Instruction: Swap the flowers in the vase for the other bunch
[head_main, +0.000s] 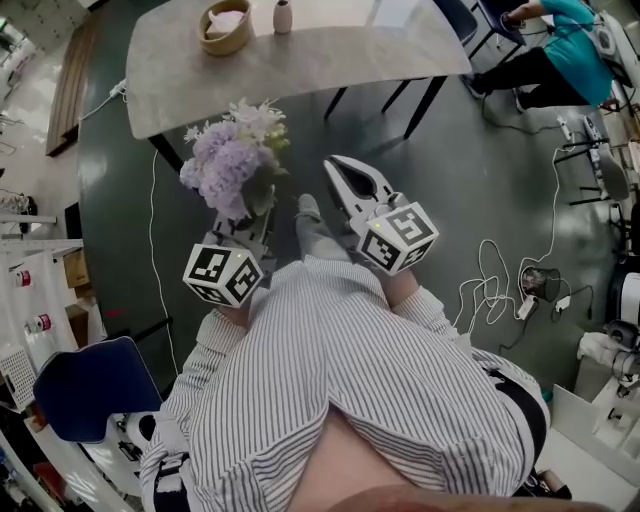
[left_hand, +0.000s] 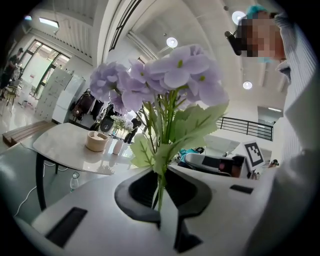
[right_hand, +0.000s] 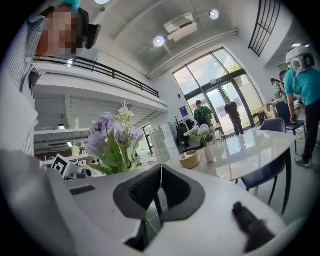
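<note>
Our left gripper (left_hand: 161, 202) grasps the purple bunch (left_hand: 165, 85) in its jaws, well apart from the vase (right_hand: 209, 153). White flowers (right_hand: 200, 132) stand in the vase, not yet removed. Right gripper (right_hand: 160, 180) is clenched, empty.

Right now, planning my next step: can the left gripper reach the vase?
Probably not: the left gripper hangs over floor short of the table, and the vase stands well across it.

Left gripper (head_main: 243, 232): at 9 o'clock of its partner, pointing to 12 o'clock, jaws clamped on flower stems (left_hand: 161, 187).
Right gripper (head_main: 338, 168): pointing to 11 o'clock, jaws pressed together.
</note>
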